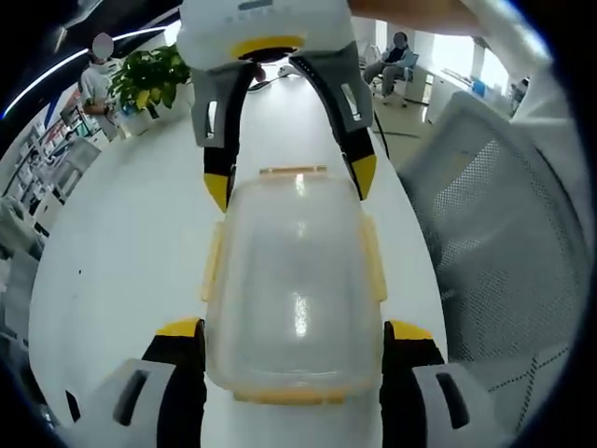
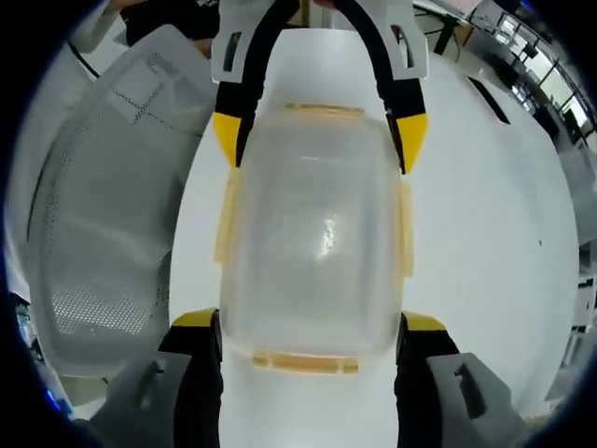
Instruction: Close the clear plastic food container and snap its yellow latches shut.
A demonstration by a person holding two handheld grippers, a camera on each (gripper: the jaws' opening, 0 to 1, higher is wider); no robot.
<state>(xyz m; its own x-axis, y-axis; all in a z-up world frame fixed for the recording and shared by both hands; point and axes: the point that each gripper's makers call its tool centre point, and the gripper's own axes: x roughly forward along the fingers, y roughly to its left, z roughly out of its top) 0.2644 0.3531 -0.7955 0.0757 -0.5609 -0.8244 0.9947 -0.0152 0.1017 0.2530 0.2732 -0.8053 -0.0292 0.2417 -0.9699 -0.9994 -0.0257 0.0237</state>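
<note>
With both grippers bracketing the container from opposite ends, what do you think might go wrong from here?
1. The clear container sits between the left gripper and the right gripper; uneven pressure might slide it across the smooth white table.
2. The yellow latches are thin and lie flat along the sides, so a jaw tip could slip off one before it snaps.
3. The mesh chair stands close by and could snag a hand.

No readable text, label, brand, number or sign can be made out on anything here.
</note>
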